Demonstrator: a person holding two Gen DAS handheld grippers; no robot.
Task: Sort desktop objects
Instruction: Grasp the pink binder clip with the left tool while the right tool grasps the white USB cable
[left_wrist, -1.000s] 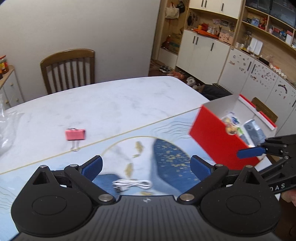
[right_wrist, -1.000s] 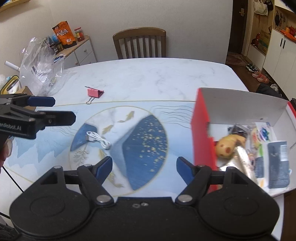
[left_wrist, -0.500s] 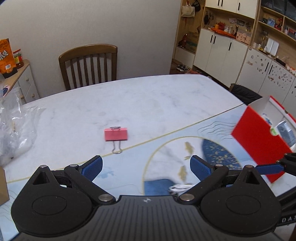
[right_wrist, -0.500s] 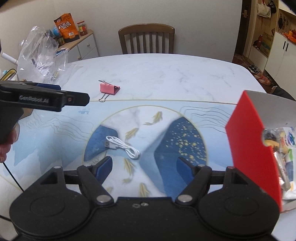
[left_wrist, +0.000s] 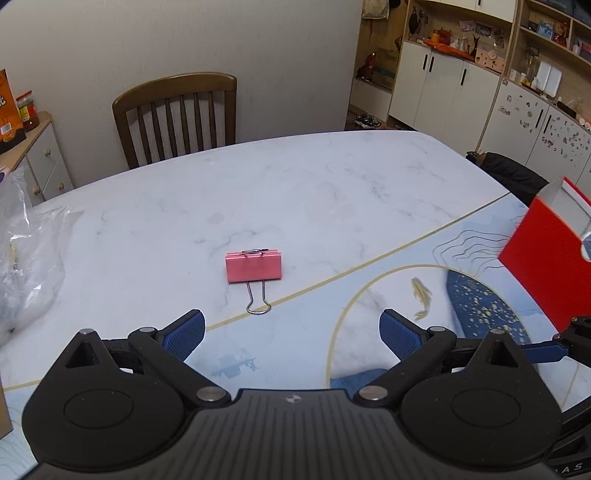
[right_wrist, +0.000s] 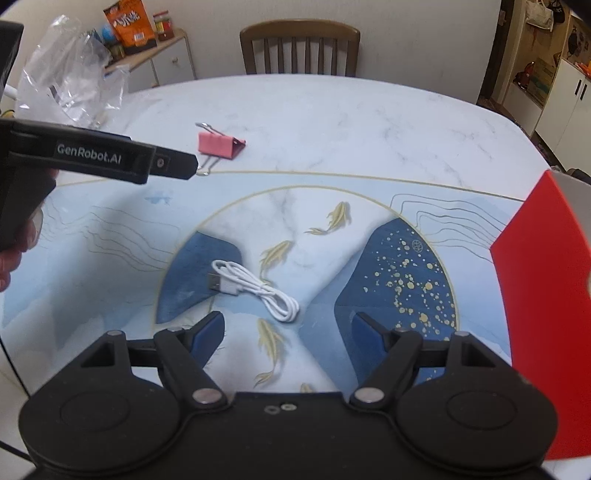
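Holding both sets of jaws spread wide and empty, I hang over a white marble-veined table (left_wrist: 314, 184) whose near part is covered by a smooth printed mat (right_wrist: 110, 236) in pale blue, with a gold-ringed circle, dark blue speckled shapes and small gold fish. My left gripper (left_wrist: 291, 332), matte black with ribbed blue pads, points at a pink binder clip (left_wrist: 253, 266): a folded metal wedge lying on the bare stone just beyond the mat's gold edge line, one thin wire loop handle stretched flat toward me and the other folded over its top. My right gripper (right_wrist: 287, 328), of the same black plastic and blue pads, sits above a white USB cable (right_wrist: 255, 293), a glossy cord coiled in loose loops with its metal plug at the left end, resting on the mat inside the circle, partly on a dark blue patch. In the right wrist view the left gripper's black finger reaches in from the left, its tip near the clip. A red box (right_wrist: 543, 295) with flat, stiff walls stands at the mat's right side. A wooden slat-back chair (left_wrist: 177, 118) stands at the far edge, and crinkled clear plastic bags (right_wrist: 70, 81) lie at the far left.
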